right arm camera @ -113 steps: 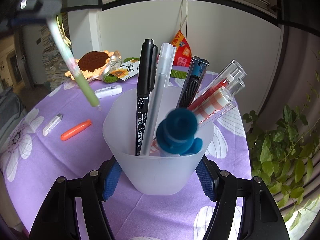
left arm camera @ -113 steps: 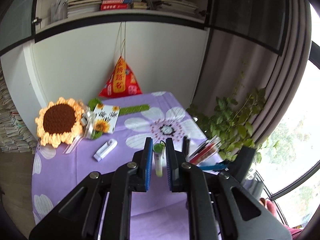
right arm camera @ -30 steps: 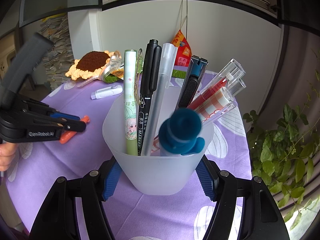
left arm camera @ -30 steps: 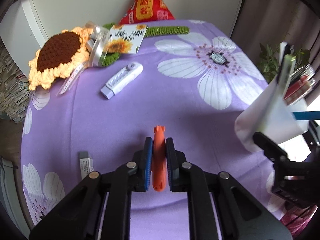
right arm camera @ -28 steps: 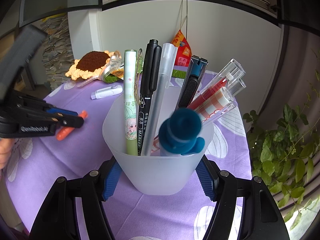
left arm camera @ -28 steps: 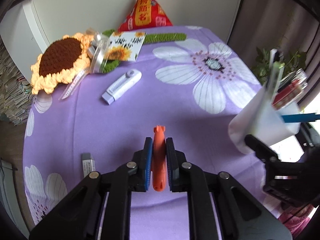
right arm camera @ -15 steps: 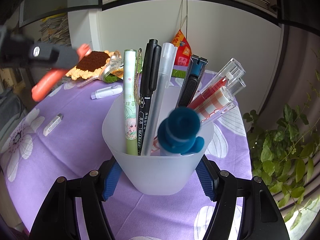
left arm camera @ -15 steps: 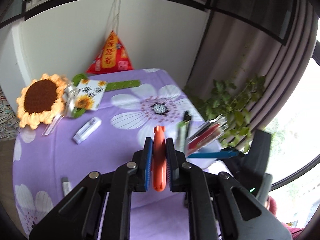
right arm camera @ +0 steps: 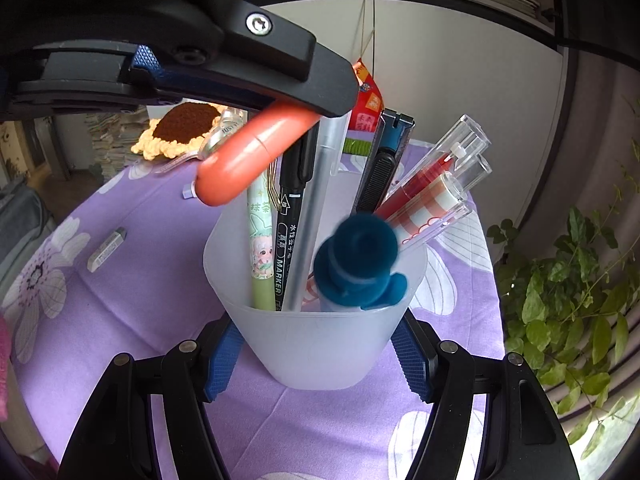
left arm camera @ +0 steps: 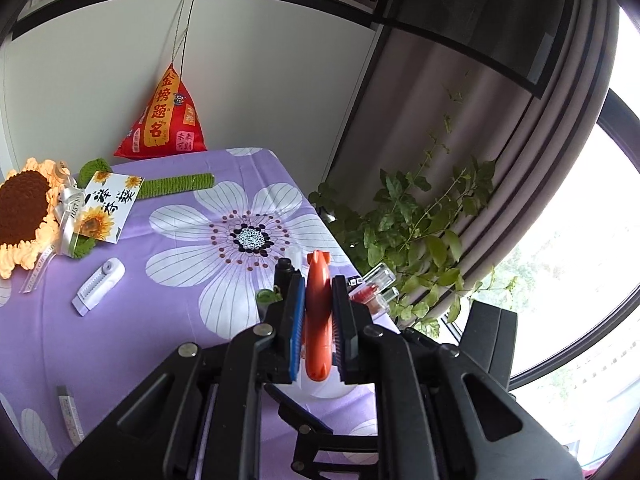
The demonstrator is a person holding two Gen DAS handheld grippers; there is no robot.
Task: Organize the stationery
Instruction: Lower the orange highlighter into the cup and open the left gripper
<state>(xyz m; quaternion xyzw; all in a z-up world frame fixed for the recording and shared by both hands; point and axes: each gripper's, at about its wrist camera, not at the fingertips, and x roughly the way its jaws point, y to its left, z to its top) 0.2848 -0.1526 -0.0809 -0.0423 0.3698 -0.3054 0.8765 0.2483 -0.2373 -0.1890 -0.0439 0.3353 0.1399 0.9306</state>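
My left gripper (left arm camera: 318, 308) is shut on an orange pen-shaped item (left arm camera: 318, 320) and holds it in the air just above the translucent white cup (right arm camera: 316, 344). In the right wrist view the left gripper (right arm camera: 304, 112) comes in from the upper left. The orange item (right arm camera: 256, 152) slants down-left over the cup's left rim, apart from it. My right gripper (right arm camera: 318, 356) is shut on the cup's sides on the purple flowered tablecloth (right arm camera: 140, 300). The cup holds a green pen (right arm camera: 260, 248), a black marker (right arm camera: 290, 216), clear red pens (right arm camera: 432, 184) and a blue-capped item (right arm camera: 360, 264).
A white slider-type tool (left arm camera: 98, 286) and a small grey eraser (left arm camera: 70, 416) lie on the cloth to the left. A crochet sunflower (left arm camera: 22, 216), a card (left arm camera: 106, 208) and a red pyramid bag (left arm camera: 162, 120) sit at the back. A leafy plant (left arm camera: 420, 240) stands beyond the table's right edge.
The left gripper lifted the orange item off the cloth and carried it up and right until it hangs over the cup. The right gripper and the cup stayed put.
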